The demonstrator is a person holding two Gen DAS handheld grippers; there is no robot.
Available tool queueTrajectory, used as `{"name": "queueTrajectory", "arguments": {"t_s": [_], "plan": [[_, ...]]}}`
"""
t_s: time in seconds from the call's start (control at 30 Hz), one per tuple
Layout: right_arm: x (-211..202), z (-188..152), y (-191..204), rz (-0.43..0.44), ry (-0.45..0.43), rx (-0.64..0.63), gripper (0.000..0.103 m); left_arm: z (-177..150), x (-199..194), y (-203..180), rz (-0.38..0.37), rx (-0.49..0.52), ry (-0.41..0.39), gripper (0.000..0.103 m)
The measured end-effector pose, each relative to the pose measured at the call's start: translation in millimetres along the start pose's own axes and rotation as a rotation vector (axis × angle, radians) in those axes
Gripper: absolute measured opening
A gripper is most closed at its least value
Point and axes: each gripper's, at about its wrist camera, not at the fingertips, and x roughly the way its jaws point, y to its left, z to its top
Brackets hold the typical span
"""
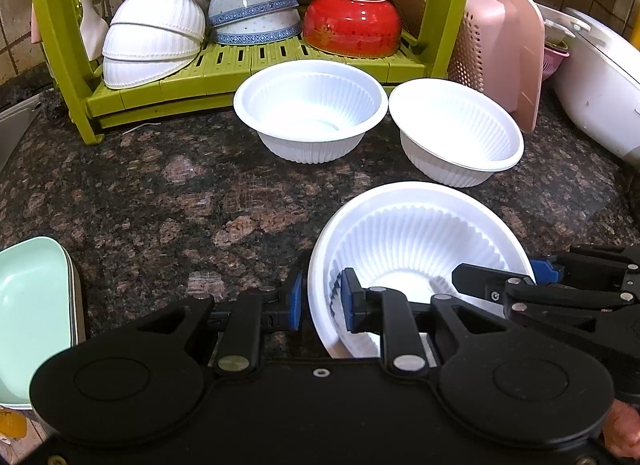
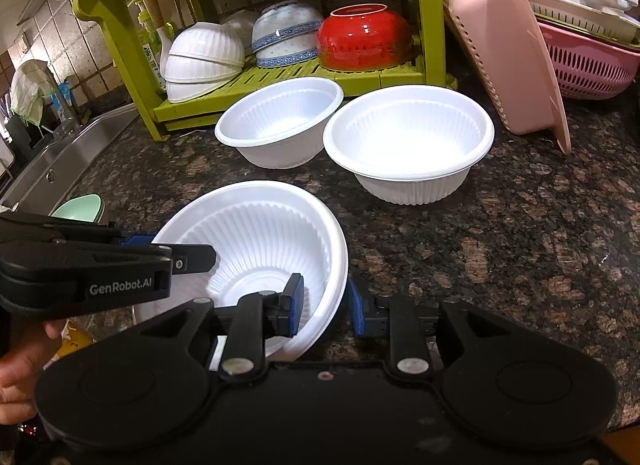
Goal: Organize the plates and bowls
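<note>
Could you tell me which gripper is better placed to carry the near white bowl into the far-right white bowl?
Probably the right. Both straddle the near bowl at its rim, but the right gripper sits on the side facing the far-right bowl, with counter between; the left gripper would cross over.

The ribbed white bowls (image 2: 408,137) look like thin, matt plastic; the red bowl (image 2: 364,39) at twelve o'clock is glossy, glazed. The countertop (image 2: 540,233) is polished speckled stone, the rack (image 2: 280,77) smooth green plastic, the sink (image 2: 60,161) at nine o'clock brushed metal.
</note>
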Motion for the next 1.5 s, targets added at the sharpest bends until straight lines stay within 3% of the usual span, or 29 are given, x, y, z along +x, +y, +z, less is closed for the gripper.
{"name": "queueTrajectory", "arguments": {"t_s": [0.27, 1.07, 1.5], "plan": [[-1.1, -0.4, 0.4, -0.005, 0.000, -0.004, 0.035, 0.4, 0.9, 0.3, 0.003, -0.003, 0.001, 0.029], [-8.0, 0.7, -3.5, 0.009, -0.011, 0.005, 0.037, 2.1, 1.0, 1.8, 0.006, -0.010, 0.003, 0.029], [-18.2, 6.9, -7.7, 0.004, -0.054, 0.018, 0.037, 8.7, -13.4, 14.8, -0.008, -0.057, -0.045, 0.030]]}}
